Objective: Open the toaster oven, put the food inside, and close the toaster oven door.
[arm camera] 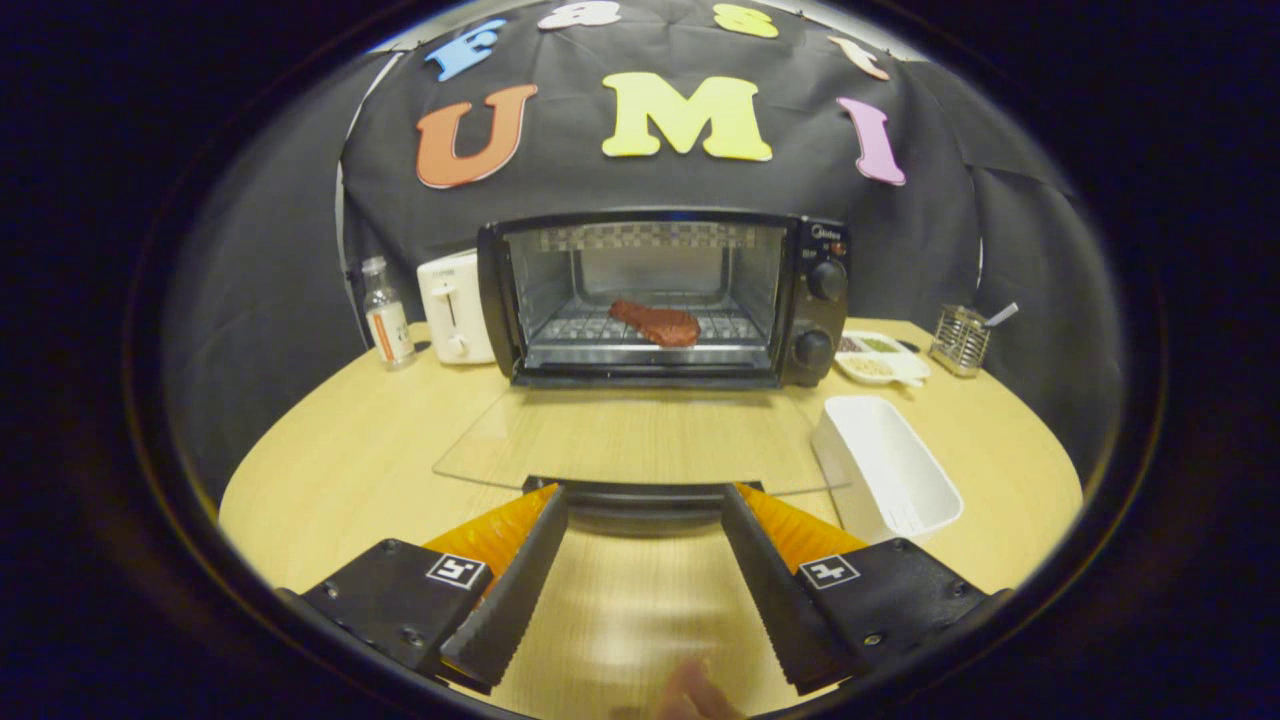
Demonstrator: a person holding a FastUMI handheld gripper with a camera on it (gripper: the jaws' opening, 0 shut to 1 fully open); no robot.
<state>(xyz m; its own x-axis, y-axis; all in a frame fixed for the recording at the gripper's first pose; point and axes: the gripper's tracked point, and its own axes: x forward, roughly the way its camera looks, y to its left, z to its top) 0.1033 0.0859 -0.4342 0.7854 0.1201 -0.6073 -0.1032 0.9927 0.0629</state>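
Standing at the far left of the tabletop [330, 470] is a small clear bottle [386, 325] with an orange label, upright, near the booth's dark wall. Just right of it sits a white toaster [452, 305], which seems to touch the left side of the oven [665, 298]. That oven is black, set at the far middle of the tabletop, and its glass door [630, 440] is folded all the way down, lying flat and reaching toward the near side. Inside, on the wire rack [590, 328], lies the food [657, 323], a reddish-brown slab like a steak, a little right of the rack's middle. Two knobs [826, 281] sit one above the other on the oven's right panel.

At the door's near edge runs its dark handle [640, 495]. The gripper [645, 500] is spread wide, its two fingertips at either end of that handle, at or just under the door's edge; whether they touch it is hard to tell, and they do not squeeze anything.

Right of the door lies a long white tray [900, 480], just beside the door's right edge. Farther off, beside the oven's right side, rests a small white dish [880, 358] with compartments holding bits of food. Farthest right stands a metal mesh holder [960, 340] with a utensil sticking out.
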